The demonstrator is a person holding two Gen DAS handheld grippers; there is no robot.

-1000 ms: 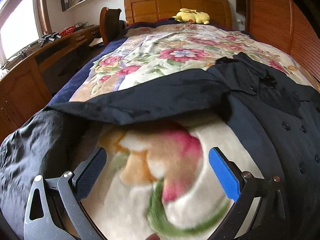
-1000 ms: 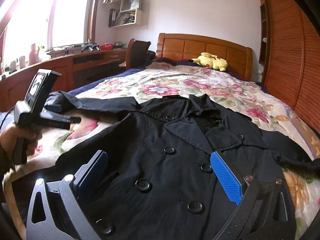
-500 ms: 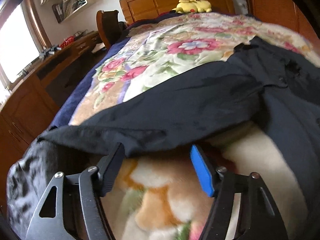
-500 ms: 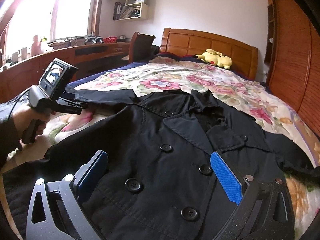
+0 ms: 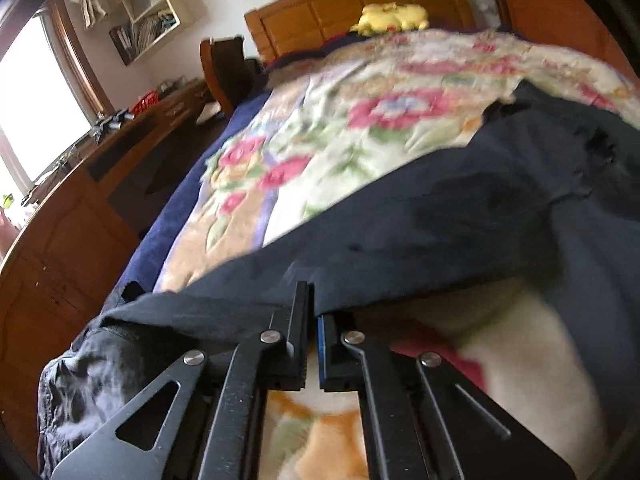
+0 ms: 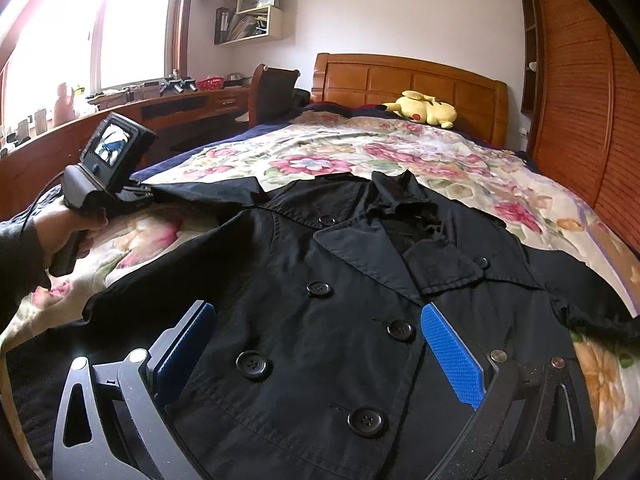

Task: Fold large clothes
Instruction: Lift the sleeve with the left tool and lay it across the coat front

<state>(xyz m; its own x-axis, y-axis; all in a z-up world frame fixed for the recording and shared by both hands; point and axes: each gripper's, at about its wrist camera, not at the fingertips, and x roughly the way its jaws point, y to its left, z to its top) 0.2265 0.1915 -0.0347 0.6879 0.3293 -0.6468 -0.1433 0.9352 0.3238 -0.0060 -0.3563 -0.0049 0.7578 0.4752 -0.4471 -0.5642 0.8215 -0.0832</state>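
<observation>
A large black double-breasted coat lies face up on the flowered bed blanket, collar toward the headboard. Its left sleeve stretches out to the left. My left gripper is shut on the near edge of that sleeve; it also shows in the right wrist view, held in a hand at the coat's left. My right gripper is open and empty, hovering over the coat's buttoned front.
A yellow plush toy lies by the wooden headboard. A wooden desk and chair stand left of the bed. A wooden wardrobe runs along the right side.
My left gripper moved forward to the sleeve edge and closed on it. My right gripper stayed open over the coat front, shifting only slightly.
</observation>
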